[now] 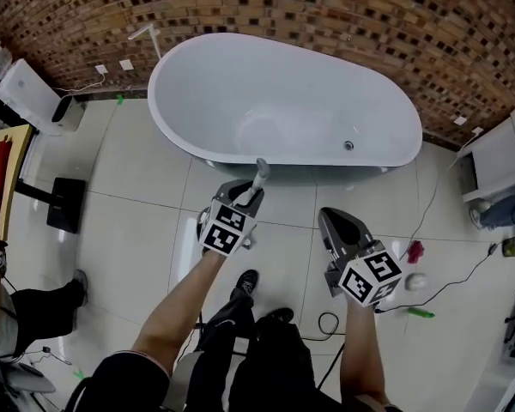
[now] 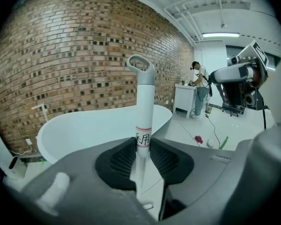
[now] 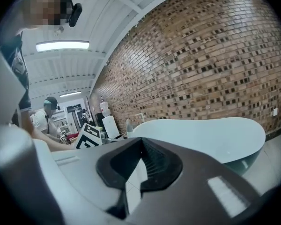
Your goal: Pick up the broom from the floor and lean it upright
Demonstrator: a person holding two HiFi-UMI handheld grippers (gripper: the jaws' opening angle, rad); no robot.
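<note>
The broom's white handle (image 1: 260,174) ends in a grey loop and rises from my left gripper (image 1: 245,197) in front of the bathtub (image 1: 167,110). In the left gripper view the handle (image 2: 145,102) stands nearly upright between the jaws, and the left gripper (image 2: 143,146) is shut on it just below a red-striped label. The broom's lower part is hidden behind the gripper and my arm. My right gripper (image 1: 333,221) hovers to the right of the broom, apart from it. In the right gripper view the right gripper (image 3: 140,146) has its jaws together with nothing between them.
A brick wall runs behind the tub. A white unit (image 1: 30,97) and a black box (image 1: 66,204) stand at the left, a white cabinet (image 1: 498,166) at the right. Cables, a red thing (image 1: 415,251) and a green one (image 1: 421,313) lie on the tiles. Another person (image 1: 34,303) is at the lower left.
</note>
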